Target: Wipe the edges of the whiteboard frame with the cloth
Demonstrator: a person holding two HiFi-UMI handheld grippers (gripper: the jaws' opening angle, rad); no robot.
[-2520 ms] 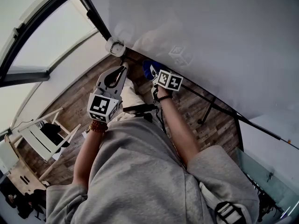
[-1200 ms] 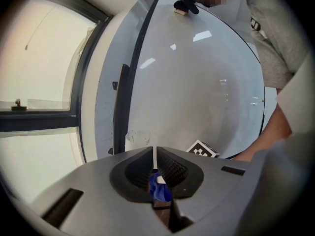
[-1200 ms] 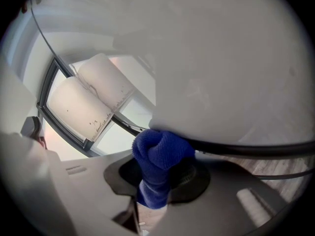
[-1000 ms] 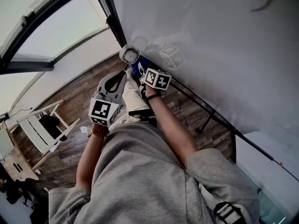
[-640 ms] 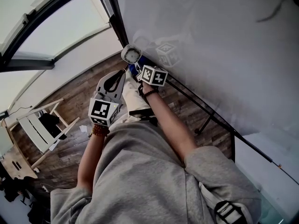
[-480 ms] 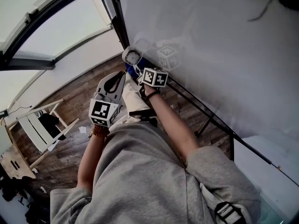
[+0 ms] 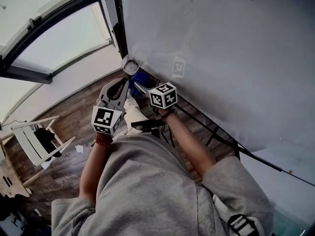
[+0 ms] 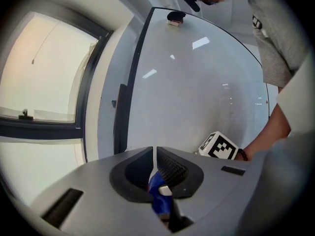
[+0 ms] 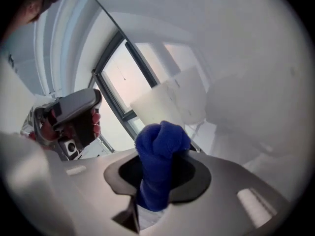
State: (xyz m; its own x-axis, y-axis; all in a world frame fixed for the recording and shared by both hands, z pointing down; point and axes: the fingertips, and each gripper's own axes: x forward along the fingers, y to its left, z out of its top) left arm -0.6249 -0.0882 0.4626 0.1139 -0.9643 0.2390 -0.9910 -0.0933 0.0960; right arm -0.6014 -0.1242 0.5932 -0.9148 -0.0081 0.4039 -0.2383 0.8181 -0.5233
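The whiteboard [image 7: 221, 48] fills the right of the head view, its black frame [image 7: 118, 28] running up the left side. A white corner fitting [image 7: 129, 64] sits at the lower left corner. My right gripper [image 7: 149, 86] is shut on a bunched blue cloth [image 7: 142, 78], which is held against the frame's lower edge right beside that corner. In the right gripper view the cloth [image 9: 161, 141] bulges out of the jaws. My left gripper [image 7: 123, 83] hovers just left of the cloth, jaws shut and off the board. A blue patch [image 8: 158, 195] shows through their gap.
Black stand legs [image 7: 216, 132] run under the board over a wooden floor [image 7: 69, 117]. A white folding chair [image 7: 34, 139] stands at the left. A big window [image 7: 54, 38] lies beyond the frame. A small dark object [image 8: 175, 17] sticks near the board's top.
My right gripper has slid the cloth leftwards along the lower frame edge until it reached the corner fitting. The left gripper has stayed shut in about the same place.
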